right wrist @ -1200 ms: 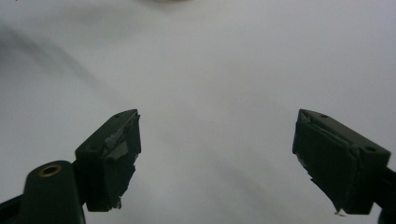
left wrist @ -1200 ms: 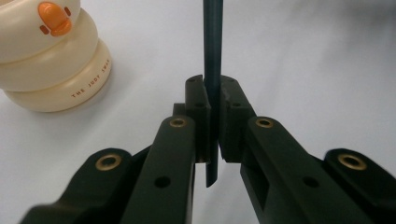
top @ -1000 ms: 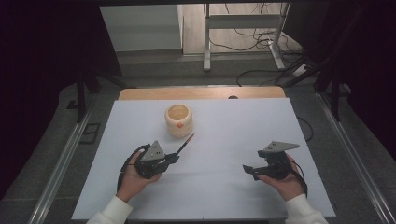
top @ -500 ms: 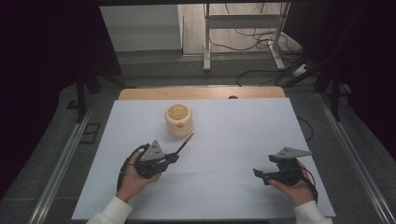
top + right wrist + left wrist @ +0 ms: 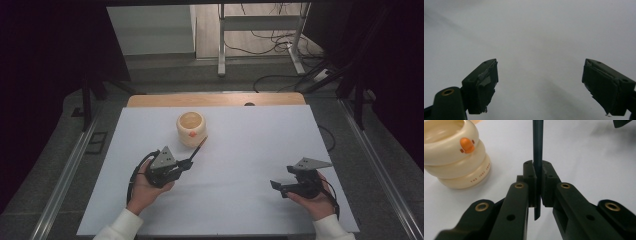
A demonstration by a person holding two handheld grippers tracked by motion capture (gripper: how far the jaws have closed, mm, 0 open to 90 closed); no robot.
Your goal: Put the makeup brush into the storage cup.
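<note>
A cream ribbed cup with an orange duck beak [image 5: 191,128] [image 5: 454,155] stands on the white table [image 5: 250,145] toward the back left. My left gripper [image 5: 186,163] [image 5: 538,182] is shut on a thin dark stick [image 5: 199,147] [image 5: 537,142], which points forward past the cup's right side. In the left gripper view the stick runs straight up between the jaws, with the cup to the left. My right gripper [image 5: 276,186] [image 5: 540,87] is held low over bare table at the front right, open, with nothing between its jaws.
A wooden strip [image 5: 215,99] borders the table's far edge. Beyond it are a metal frame's legs [image 5: 260,37] and floor cables [image 5: 280,80]. Rails run along the left side [image 5: 65,190] and the right side [image 5: 380,175].
My right gripper has drifted right and toward the front edge of the table. The left gripper, the stick and the cup have stayed in place.
</note>
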